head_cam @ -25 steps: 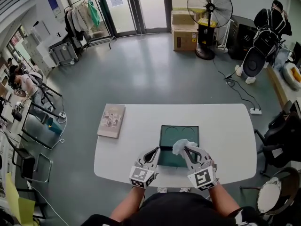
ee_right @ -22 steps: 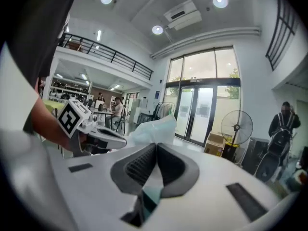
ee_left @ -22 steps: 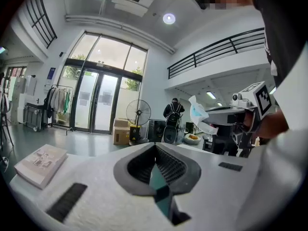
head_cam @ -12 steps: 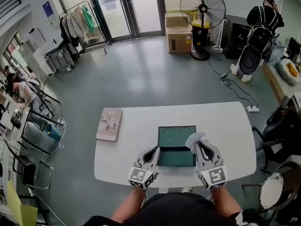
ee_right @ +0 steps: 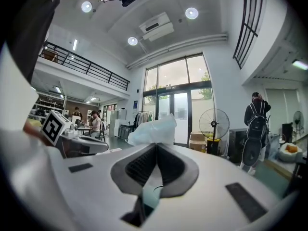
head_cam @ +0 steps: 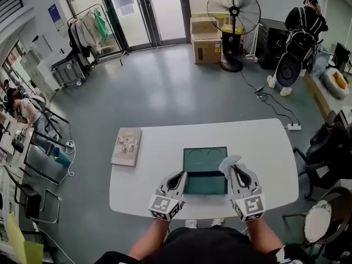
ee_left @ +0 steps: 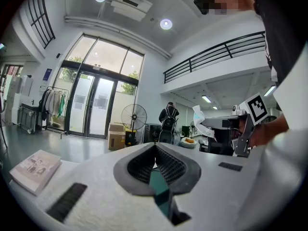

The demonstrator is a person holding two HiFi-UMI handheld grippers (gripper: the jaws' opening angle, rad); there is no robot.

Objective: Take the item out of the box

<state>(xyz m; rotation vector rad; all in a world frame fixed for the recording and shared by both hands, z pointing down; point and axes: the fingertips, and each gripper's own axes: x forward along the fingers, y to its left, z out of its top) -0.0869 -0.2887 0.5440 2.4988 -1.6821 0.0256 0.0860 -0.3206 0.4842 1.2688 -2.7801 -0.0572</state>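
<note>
An open dark green box lies on the white table in front of me, its inside showing two round outlines. My left gripper is at the box's left wall and shut on it; a green edge shows between its pads. My right gripper hovers over the box's right edge, its jaws closing tight on a crumpled pale, bag-like item. In the right gripper view that item bulges out above the meeting jaw tips.
A book lies flat at the table's left end. A black chair stands past the right end and a round stool sits near my right elbow. Far across the grey floor are a standing fan and cardboard boxes.
My right gripper has carried the pale item rightward, from above the box's inside to over its right edge. The left gripper has kept its hold on the left wall.
</note>
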